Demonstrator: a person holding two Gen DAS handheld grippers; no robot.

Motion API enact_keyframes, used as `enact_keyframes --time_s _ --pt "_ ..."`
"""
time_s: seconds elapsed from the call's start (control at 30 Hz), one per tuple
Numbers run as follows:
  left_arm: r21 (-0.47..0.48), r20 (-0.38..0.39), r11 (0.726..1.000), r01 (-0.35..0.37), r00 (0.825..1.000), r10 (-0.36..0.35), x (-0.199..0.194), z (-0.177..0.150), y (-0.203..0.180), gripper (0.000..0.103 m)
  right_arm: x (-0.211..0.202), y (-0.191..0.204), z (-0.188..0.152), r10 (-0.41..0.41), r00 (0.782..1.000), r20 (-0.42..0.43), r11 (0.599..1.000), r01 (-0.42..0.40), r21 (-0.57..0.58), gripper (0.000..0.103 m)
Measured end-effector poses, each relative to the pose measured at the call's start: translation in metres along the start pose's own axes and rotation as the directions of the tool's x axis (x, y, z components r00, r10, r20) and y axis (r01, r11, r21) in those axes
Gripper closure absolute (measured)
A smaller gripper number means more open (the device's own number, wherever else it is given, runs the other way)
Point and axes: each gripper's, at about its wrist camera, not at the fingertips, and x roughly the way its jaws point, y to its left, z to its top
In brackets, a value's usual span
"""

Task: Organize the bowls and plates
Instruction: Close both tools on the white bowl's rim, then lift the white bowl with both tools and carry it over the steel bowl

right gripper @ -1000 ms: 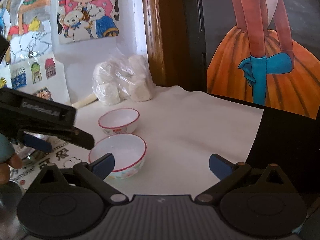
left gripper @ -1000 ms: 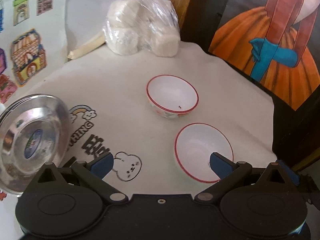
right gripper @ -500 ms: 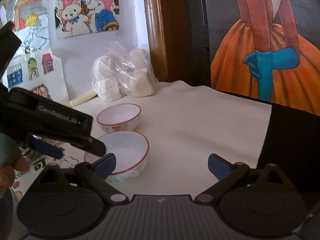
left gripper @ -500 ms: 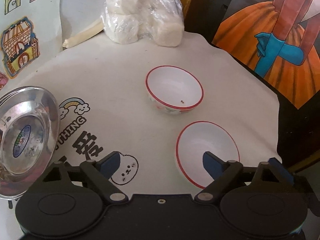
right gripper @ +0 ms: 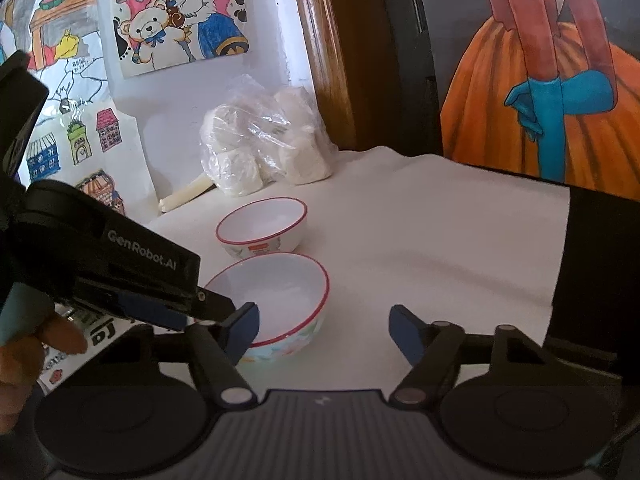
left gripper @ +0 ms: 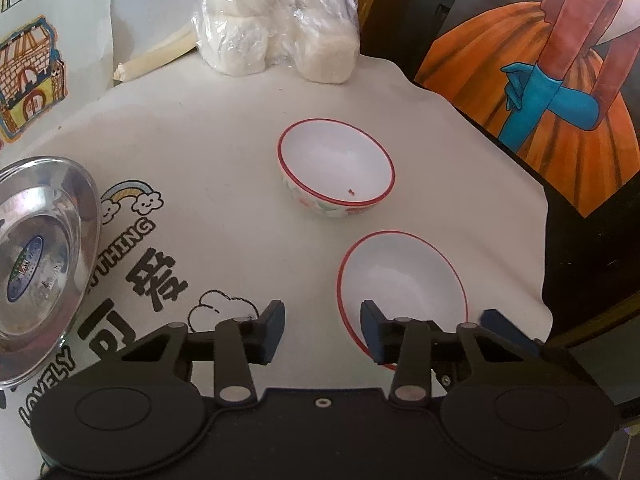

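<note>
I'm looking down on a table draped with a cream cloth (left gripper: 224, 148) printed with a rainbow, clouds and black lettering toward 8 o'clock of the left wrist view. The cloth ends at 3 o'clock, where a dark surface (right gripper: 600, 264) shows beyond its edge. Behind, at 12 o'clock, a clear bag of white lumps (left gripper: 276, 20) sits against the wall with a pale rolled stick (left gripper: 156, 56) beside it. A wooden frame (right gripper: 324, 52) runs up the wall, children's drawings (right gripper: 176, 12) are taped left of it, and a painting of an orange skirt and blue glove (right gripper: 552, 112) fills the 2 o'clock side.

Two white bowls with red rims stand near each other on the cloth: the far bowl (left gripper: 336, 168) near centre, the near bowl (left gripper: 404, 280) at 5 o'clock. A steel plate (left gripper: 40, 248) lies at 9 o'clock, at the cloth's left edge.

My left gripper (left gripper: 322, 332) is closing, its jaws straddling the near bowl's left rim, one pad inside the bowl and one outside; I can't see them pressing on it. My right gripper (right gripper: 324, 330) is closing too, its left pad in front of the same bowl's rim, apparently over its inside, nothing clamped. A hand (right gripper: 28, 344) holds the left tool at 9 o'clock of the right view.
</note>
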Motion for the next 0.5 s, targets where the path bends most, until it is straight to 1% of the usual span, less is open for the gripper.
enact_keyframes --time_s 0.03,0.1,0.17,0.23,0.33,0.43,0.5 --pt "0.000 0.001 1.000 0.004 1.000 -0.004 -0.0002 -0.0005 -0.0002 0.067 0.0007 0.0003 0.0001 0.006 1.000 -0.003 1.000 -0.006 0.006 0.036" --pt "0.005 0.004 1.000 0.014 1.000 -0.014 -0.0009 -0.0012 -0.0013 0.071 0.0013 0.0010 0.0000 0.013 1.000 -0.004 1.000 -0.013 0.012 0.039" --pt "0.011 0.008 1.000 0.029 1.000 -0.029 -0.0015 -0.0018 -0.0019 0.079 0.0008 0.0016 -0.0012 0.021 1.000 -0.003 1.000 -0.021 0.022 0.044" --pt "0.014 0.009 0.999 0.048 0.999 -0.049 -0.0019 -0.0022 -0.0030 0.087 0.0001 0.0013 -0.0020 0.035 0.999 -0.002 0.999 -0.035 0.032 0.053" --pt "0.024 0.017 0.998 0.055 0.998 -0.055 -0.0034 -0.0040 -0.0052 0.089 0.0001 0.0008 -0.0025 0.038 0.999 -0.004 0.998 -0.038 0.045 0.061" --pt "0.029 0.022 0.998 0.057 0.998 -0.058 -0.0048 -0.0043 -0.0059 0.094 0.0022 0.0007 -0.0039 0.053 0.998 -0.025 0.997 -0.052 0.055 0.065" --pt "0.026 0.024 0.998 0.057 0.998 -0.058 -0.0061 -0.0051 -0.0069 0.095 0.0045 0.0010 -0.0050 0.065 0.997 -0.042 0.996 -0.062 0.065 0.068"
